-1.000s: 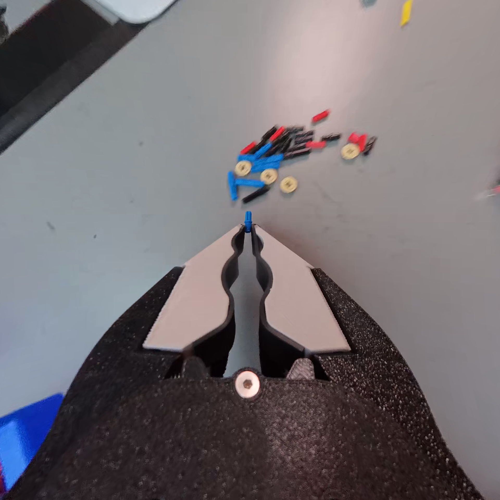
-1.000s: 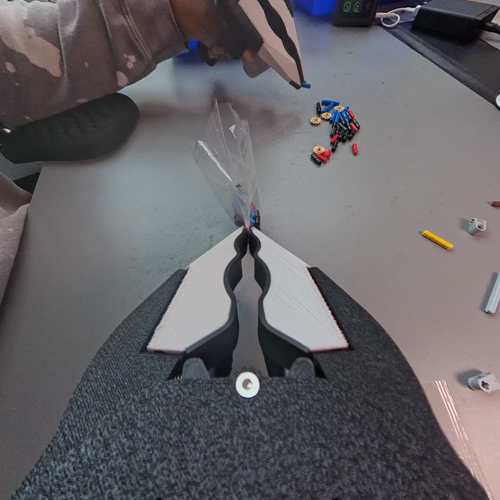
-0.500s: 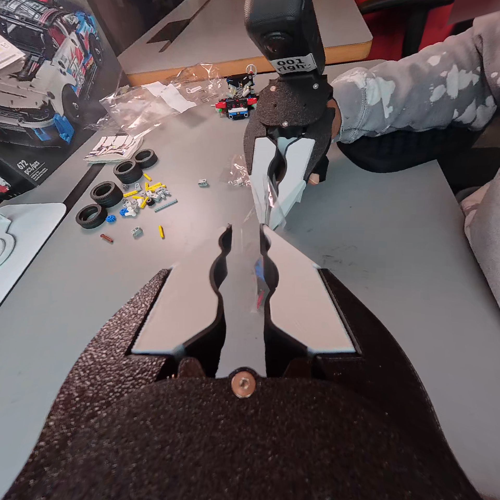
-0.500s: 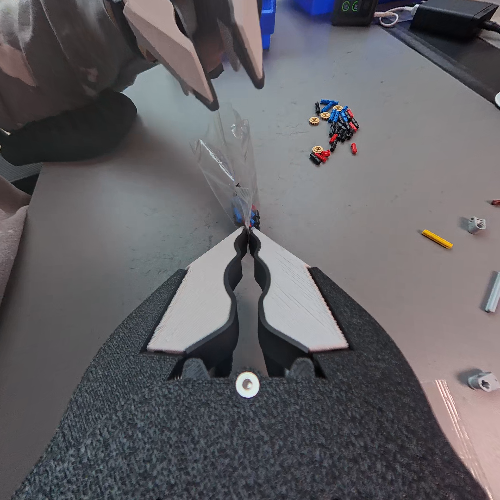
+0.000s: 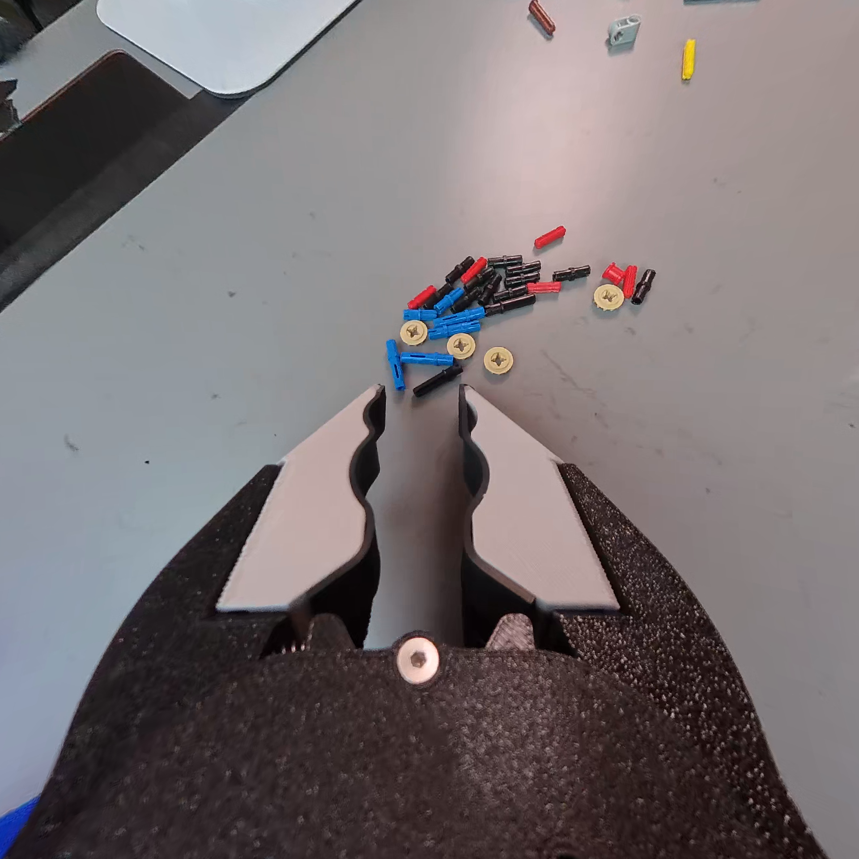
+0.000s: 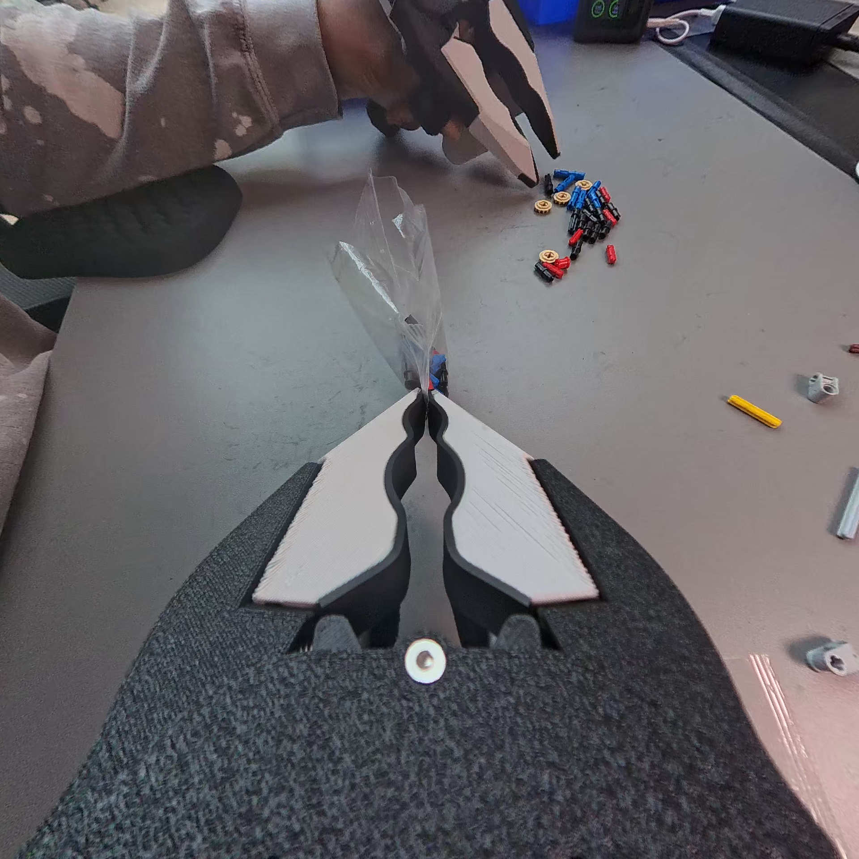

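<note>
My left gripper [image 5: 422, 393] is open and empty, low over the grey table just short of a pile of small blue, black and red pins [image 5: 483, 297] with tan round gears [image 5: 461, 345]. A black pin [image 5: 437, 380] lies right at its fingertips. In the right wrist view the left gripper [image 6: 541, 165] hangs over the same pile [image 6: 588, 211]. My right gripper [image 6: 426, 394] is shut on a clear plastic bag [image 6: 393, 283] with a few blue, red and black pins [image 6: 432, 369] at its pinched end.
A yellow axle [image 6: 754, 411], grey connectors [image 6: 822, 386] and a grey rod [image 6: 849, 509] lie at the right. A pale mat [image 5: 223, 42] and a dark strip are at the far left table edge. A person's sleeve and a black armrest [image 6: 121, 227] lie at the left.
My left gripper held a blue pin a second ago, swung to the bag and opened over it, and is now back at the pile, open and empty. The right gripper stayed still with the bag.
</note>
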The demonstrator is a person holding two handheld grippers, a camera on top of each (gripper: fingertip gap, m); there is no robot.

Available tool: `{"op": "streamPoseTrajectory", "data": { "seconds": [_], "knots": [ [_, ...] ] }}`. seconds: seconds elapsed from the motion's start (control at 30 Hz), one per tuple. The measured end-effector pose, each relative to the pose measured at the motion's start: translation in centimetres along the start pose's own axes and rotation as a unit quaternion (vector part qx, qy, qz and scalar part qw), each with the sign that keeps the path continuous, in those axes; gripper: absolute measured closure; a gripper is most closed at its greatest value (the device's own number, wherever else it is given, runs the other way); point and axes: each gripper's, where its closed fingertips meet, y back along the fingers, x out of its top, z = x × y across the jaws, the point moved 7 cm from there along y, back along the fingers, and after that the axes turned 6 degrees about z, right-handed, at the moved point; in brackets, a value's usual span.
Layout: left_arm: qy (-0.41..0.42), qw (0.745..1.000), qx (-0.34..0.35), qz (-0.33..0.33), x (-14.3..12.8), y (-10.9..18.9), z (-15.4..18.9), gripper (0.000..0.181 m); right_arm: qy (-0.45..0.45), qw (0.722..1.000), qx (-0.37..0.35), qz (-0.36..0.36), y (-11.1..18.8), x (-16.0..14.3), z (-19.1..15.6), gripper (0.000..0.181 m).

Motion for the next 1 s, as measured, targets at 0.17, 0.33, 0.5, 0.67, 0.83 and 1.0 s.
{"op": "streamPoseTrajectory", "data": {
  "seconds": [0.17,0.33,0.5,0.67,0.83,1.0],
  "knots": [
    [-0.008,1.0,-0.025,-0.002,0.0,-0.8,-0.4,0.149,0.0,1.0,0.001,0.0,0.0,0.0,0.0,0.181],
    [0.001,0.998,-0.069,-0.006,0.1,-1.2,-1.1,0.149,-0.002,1.0,0.003,-0.001,0.0,0.0,0.0,0.181],
    [0.006,0.996,-0.088,-0.008,0.1,-1.4,-1.5,0.153,-0.004,1.0,0.003,0.0,0.0,0.0,0.0,0.181],
    [0.003,0.996,-0.084,-0.009,0.0,-1.3,-1.7,0.166,-0.003,1.0,0.005,0.0,0.0,0.0,0.0,0.181],
    [-0.011,0.997,-0.07,-0.015,0.2,-1.3,-1.5,0.176,-0.002,1.0,0.005,0.0,0.0,0.0,0.0,0.181],
    [-0.029,0.997,-0.064,-0.014,0.3,-1.0,-1.2,0.176,-0.001,1.0,0.005,-0.001,0.1,-0.1,-0.1,0.181]
  ]
}}
